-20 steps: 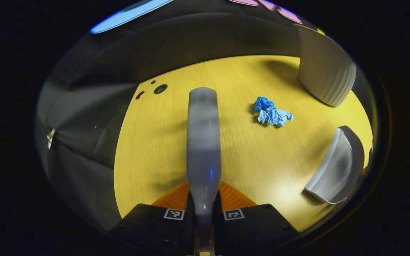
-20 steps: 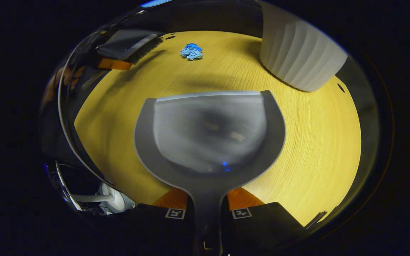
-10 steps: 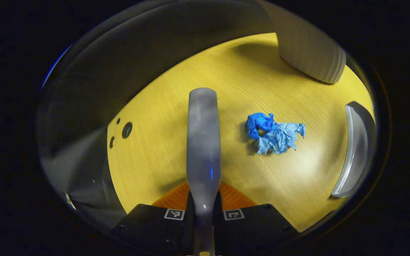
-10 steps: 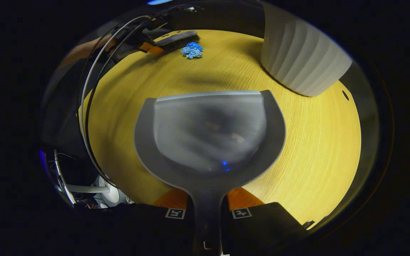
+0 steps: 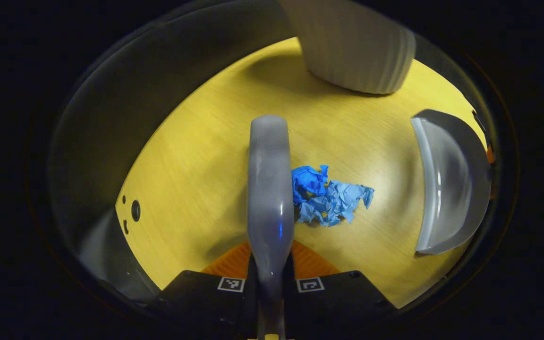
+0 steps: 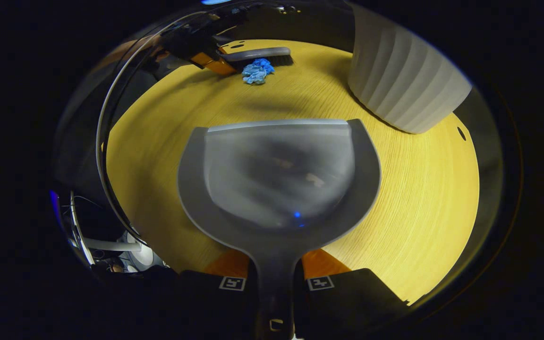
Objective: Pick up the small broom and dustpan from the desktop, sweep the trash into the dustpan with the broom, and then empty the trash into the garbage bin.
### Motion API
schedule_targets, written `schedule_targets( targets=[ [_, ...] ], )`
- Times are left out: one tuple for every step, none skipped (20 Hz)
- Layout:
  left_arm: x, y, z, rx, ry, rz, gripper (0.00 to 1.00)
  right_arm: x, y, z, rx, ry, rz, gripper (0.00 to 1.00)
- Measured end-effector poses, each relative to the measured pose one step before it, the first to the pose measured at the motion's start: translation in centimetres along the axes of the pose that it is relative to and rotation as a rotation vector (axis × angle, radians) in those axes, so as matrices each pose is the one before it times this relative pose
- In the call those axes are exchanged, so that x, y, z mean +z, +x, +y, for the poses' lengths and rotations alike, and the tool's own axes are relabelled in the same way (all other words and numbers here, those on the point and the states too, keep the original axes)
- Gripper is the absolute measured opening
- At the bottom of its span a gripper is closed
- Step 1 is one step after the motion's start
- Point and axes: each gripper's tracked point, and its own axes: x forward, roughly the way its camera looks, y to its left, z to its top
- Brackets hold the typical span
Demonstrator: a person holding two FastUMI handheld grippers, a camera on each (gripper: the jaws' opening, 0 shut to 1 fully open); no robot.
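While jaws clamp broom [image 5: 269, 184], trash [image 5: 329, 197] adjoins.

Open yellow desktop [image 6: 423, 198] is lying between the dustpan [image 6: 279, 174] and the crumpled blue paper [image 5: 328, 198], giving a free lane across the middle. The ribbed white bin [image 6: 404, 85] is standing on the far right of the desk, crowding that side near the dustpan's edge. The broom [image 5: 269, 189] is sitting just beside the paper, closing off its left flank, while the booth wall [image 5: 125, 113] is bounding the desk's far edge
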Motion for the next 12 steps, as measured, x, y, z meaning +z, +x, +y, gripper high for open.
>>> schedule_targets(
  targets=[
    [-0.277, 0.147, -0.531, -0.02380, 0.00270, 0.00097, 0.25, -0.023, -0.066, -0.055, 0.00065, -0.00484, -0.00028, 0.32],
    [0.033, -0.151, -1.304, -0.02807, -0.00966, -0.00157, 0.25, -0.064, 0.088, -0.082, -0.00024, -0.00339, -0.00147, 0.32],
    [-0.124, -0.275, -1.520, -0.02759, -0.01526, 0.00103, 0.25, -0.035, 0.060, -0.006, 0.00070, -0.00341, -0.00064, 0.32],
    [0.159, -0.379, -1.724, -0.02226, -0.01184, -0.00116, 0.25, -0.005, 0.042, -0.066, 0.00029, -0.00315, -0.00106, 0.32],
    [-0.187, 0.034, -0.995, -0.02511, -0.01585, 0.00162, 0.25, -0.053, 0.047, -0.023, 0.00057, -0.00440, -0.00106, 0.33],
    [-0.176, -0.063, -1.615, -0.02782, -0.02185, 0.00446, 0.26, -0.093, 0.050, -0.096, 0.00219, -0.00432, -0.00260, 0.32],
    [-0.620, -0.091, -1.481, -0.02930, -0.02701, 0.00297, 0.25, -0.047, 0.099, -0.016, 0.00296, -0.00263, -0.00139, 0.32],
    [-0.287, -0.171, -1.535, -0.03447, -0.03041, 0.00368, 0.25, -0.190, 0.037, -0.015, 0.00242, -0.00196, -0.00462, 0.32],
    [-0.043, -0.156, -1.601, -0.03624, -0.02369, 0.00532, 0.25, -0.121, 0.121, -0.020, 0.00285, -0.00335, -0.00260, 0.32],
    [-0.029, -0.256, -1.838, -0.03353, -0.00838, 0.00852, 0.25, -0.088, 0.004, -0.066, 0.00367, -0.00630, -0.00390, 0.32],
    [-0.264, -0.136, -1.319, -0.02659, 0.00298, 0.01229, 0.25, -0.111, 0.137, -0.050, 0.00469, -0.00863, -0.00361, 0.32],
    [-0.374, -0.277, -1.255, -0.02525, 0.00424, 0.01811, 0.26, -0.197, 0.067, -0.086, 0.00488, -0.00919, -0.00443, 0.32]
  ],
)
